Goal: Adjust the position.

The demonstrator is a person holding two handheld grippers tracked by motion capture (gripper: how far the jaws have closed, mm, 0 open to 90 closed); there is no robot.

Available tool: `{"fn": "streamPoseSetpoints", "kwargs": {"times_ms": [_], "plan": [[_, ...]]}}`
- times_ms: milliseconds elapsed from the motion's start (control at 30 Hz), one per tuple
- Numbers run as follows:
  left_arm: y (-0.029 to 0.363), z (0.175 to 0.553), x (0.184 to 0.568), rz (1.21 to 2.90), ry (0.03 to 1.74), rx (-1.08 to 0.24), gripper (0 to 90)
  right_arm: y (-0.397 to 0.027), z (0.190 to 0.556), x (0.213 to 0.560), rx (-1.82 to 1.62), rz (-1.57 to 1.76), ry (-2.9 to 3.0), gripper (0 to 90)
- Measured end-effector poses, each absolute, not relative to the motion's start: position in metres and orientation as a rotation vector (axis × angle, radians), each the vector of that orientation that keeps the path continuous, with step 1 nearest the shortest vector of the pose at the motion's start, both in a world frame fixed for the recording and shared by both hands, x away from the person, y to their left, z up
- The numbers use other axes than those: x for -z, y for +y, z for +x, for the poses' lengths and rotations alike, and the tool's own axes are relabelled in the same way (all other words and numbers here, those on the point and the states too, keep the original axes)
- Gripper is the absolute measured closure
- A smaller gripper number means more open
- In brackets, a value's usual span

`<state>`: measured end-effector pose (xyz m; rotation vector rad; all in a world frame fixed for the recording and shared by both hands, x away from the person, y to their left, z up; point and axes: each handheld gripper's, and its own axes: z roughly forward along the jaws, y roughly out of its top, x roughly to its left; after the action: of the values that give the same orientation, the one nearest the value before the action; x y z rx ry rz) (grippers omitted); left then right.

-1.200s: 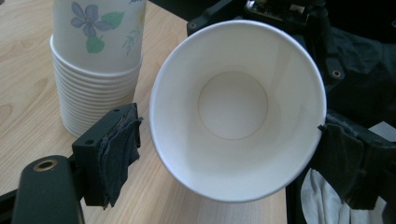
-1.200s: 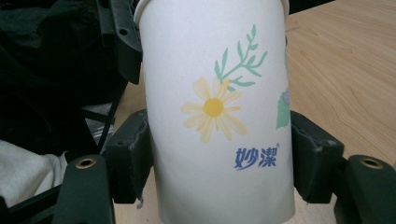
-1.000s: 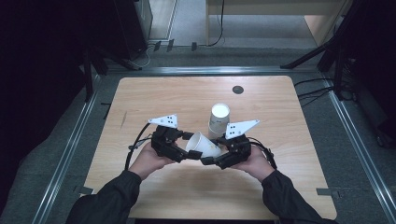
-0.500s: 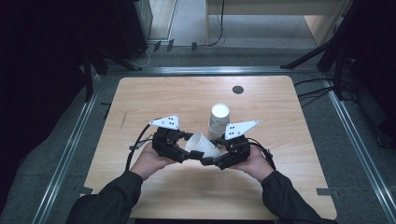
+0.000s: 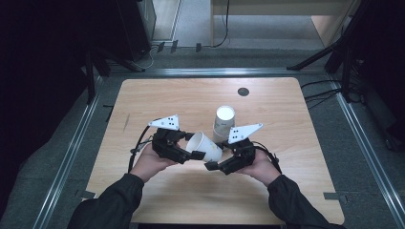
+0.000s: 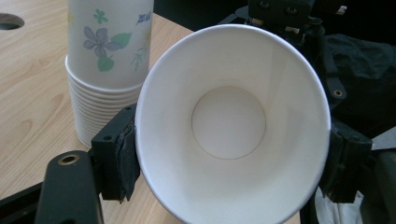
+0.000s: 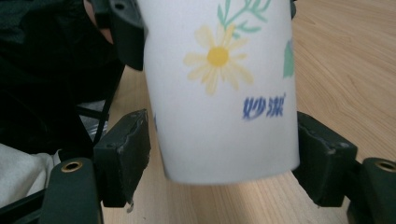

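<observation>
Pale wooden tabletop (image 5: 157,95) sits on a dark floor framed by metal rails, with a small dark round hole (image 5: 243,91) in the wood at about one o'clock from the centre.

At roughly eight o'clock from the table's middle, the left gripper (image 5: 191,153) is held in the person's left hand (image 5: 149,164), a grey three-cornered plate on top. Its jaws are clamped on the rim end of a single paper cup (image 5: 204,146) — in the left gripper view the pads (image 6: 122,158) press on both sides of the cup's wide mouth (image 6: 233,123), squeezing it a little out of round, and the white inside and round base face the camera. Those jaws have just been closing on it.

The cup lies tipped on its side just in front of centre, above the wood, its mouth toward the left gripper and its base toward the right one.

Behind it, at twelve o'clock from the cup, stands an upright stack of flower-printed paper cups (image 5: 222,123), close beside the held cup.

At four o'clock from the cup, the right gripper (image 5: 216,164) sits in the right hand (image 5: 260,168). Its jaws have just been opening — in the right gripper view the cup's base end (image 7: 223,93), with a yellow flower and blue lettering, hangs between the pads (image 7: 131,154), with a gap showing on each side.
</observation>
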<state>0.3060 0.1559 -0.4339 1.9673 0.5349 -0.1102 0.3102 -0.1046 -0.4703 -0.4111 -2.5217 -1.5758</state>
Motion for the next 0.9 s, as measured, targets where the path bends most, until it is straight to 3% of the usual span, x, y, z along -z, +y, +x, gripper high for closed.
{"fn": "streamPoseSetpoints", "kwargs": {"times_ms": [900], "plan": [[0.197, 0.314, 0.422, 2.069, 0.579, 0.007, 22.3, -0.111, 0.313, 0.482, 1.476, -0.488, -2.735, 23.5]]}}
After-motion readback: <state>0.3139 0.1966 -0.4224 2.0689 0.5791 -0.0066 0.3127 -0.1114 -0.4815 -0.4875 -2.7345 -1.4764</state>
